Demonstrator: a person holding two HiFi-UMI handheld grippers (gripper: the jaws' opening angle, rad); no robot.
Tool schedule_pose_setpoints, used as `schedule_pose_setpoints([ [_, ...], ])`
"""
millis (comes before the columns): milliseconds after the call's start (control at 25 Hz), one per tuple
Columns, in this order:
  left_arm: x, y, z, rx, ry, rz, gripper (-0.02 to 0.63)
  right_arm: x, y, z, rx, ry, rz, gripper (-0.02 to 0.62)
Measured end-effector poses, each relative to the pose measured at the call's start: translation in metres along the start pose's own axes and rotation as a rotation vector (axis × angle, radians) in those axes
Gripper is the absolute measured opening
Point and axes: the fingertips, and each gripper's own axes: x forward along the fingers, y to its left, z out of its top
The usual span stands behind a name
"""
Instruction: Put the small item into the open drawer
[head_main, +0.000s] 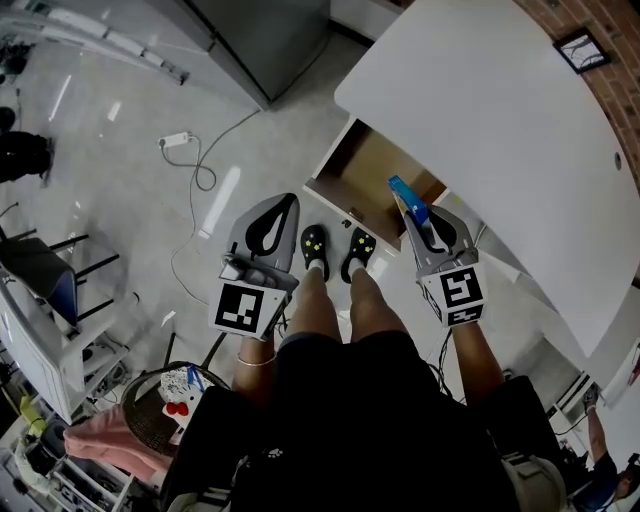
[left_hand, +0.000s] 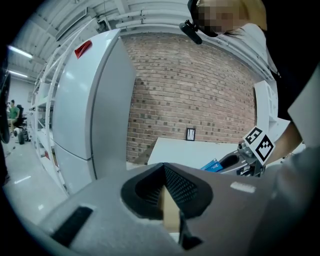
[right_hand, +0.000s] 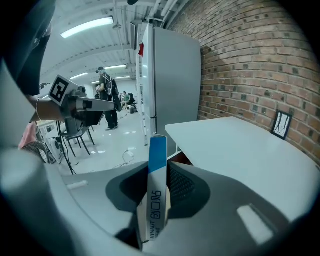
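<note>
Grips a slim blue-and-white box (right_hand: 157, 165) upright in the right tool (head_main: 418, 220), clamped on its flat faces with the blue end poking past the tips. Holds it over the open wooden drawer (head_main: 362, 170) under the white table (head_main: 480, 110). Carries the left tool (head_main: 278, 212) with jaws together on nothing, over the floor beside the left leg.

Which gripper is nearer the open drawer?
Right. The right gripper, holding the blue-and-white box, is at the open drawer, by its right edge; the left gripper hangs over the floor to its left.
</note>
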Motion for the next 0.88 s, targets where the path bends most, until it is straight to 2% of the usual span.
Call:
schedule_pose_setpoints([
  [880,0.02,0.031,-0.067,-0.033,0.045,0.015,-0.009,0.086,0.009,-0.068,-0.055,0.148,0.072,0.095],
])
